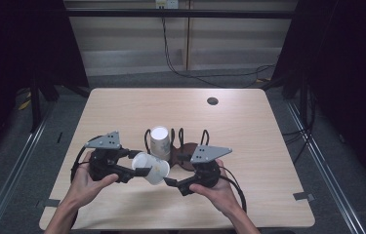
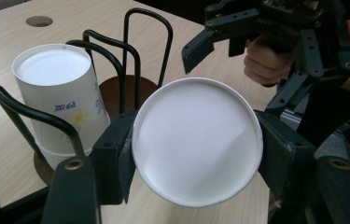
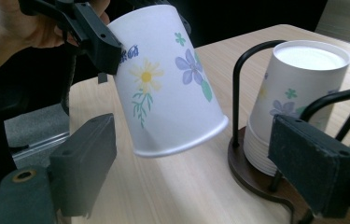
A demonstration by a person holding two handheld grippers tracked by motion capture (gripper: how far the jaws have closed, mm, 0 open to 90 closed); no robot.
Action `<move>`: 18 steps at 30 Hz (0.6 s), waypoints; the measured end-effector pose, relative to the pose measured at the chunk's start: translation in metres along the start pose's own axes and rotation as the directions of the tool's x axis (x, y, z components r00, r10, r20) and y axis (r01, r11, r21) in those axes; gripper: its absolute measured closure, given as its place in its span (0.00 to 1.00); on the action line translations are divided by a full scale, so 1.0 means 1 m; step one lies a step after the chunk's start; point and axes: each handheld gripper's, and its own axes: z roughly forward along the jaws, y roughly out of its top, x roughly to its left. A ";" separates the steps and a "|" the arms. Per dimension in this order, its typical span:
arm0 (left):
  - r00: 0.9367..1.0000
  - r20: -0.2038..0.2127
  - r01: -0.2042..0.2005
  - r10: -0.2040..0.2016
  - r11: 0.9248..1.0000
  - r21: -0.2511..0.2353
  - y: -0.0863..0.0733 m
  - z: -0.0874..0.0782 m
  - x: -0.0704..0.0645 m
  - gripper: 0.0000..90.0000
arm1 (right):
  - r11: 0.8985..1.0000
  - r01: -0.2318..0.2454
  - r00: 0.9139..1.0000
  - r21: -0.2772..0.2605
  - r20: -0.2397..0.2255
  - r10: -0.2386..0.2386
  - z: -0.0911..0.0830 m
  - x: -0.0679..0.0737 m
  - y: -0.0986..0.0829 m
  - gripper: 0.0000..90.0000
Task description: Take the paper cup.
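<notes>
The left claw (image 2: 196, 149) grips a paper cup (image 2: 197, 140) upside down, probably for racking; the right claw (image 3: 205, 163) waits wide open, holding nothing, beside the holder (image 3: 256, 179).

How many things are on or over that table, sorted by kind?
Held cup: 1
Cup stack upside down in the rack: 1; the right gripper view shows several rims nested at its foot, too many to count
Wire rack: 1
Grippers: 2, left gripper and right gripper
Total: 5
</notes>
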 end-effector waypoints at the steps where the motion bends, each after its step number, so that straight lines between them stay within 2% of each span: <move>1: 1.000 0.014 0.008 -0.008 1.000 -0.005 0.000 0.001 0.001 0.40 | 1.000 -0.001 1.000 -0.004 -0.008 0.001 0.002 0.000 -0.001 0.17; 10: 0.999 0.052 -0.003 0.002 1.000 0.010 0.006 0.013 -0.005 0.40 | 1.000 0.015 0.999 0.015 -0.029 -0.014 0.013 0.003 -0.009 0.17; 16: 0.999 0.054 -0.005 0.005 1.000 0.015 0.007 0.019 -0.009 0.40 | 0.999 0.036 0.999 0.031 -0.028 -0.036 0.016 0.003 -0.011 0.17; 18: 0.998 0.057 -0.006 0.005 1.000 0.009 0.008 0.019 -0.010 0.40 | 0.999 0.033 0.998 0.028 -0.047 -0.031 0.017 0.003 -0.012 0.18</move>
